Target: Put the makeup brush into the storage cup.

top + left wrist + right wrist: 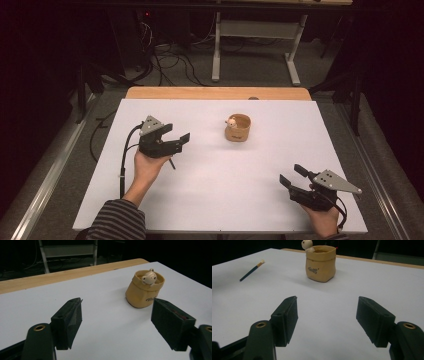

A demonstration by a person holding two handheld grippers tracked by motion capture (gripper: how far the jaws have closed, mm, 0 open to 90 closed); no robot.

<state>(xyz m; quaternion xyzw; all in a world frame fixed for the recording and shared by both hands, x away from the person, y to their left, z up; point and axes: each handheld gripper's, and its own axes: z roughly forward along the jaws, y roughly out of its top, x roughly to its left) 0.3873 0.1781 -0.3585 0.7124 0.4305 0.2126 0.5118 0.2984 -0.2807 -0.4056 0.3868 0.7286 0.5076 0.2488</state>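
While your left gripper (181, 141) hovers over the white table (210, 200) with jaws wide apart and empty, the tan pot (238, 128) stands upright mid-table, to its right, a small bear figure (232, 121) on its rim. Your right gripper (293, 176), also wide open, holds nothing. A thin brush (252, 270) lies near your left hand (146, 167).

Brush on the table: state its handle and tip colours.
The brush has a dark teal handle and pale cream tip, clearest in the right gripper view.
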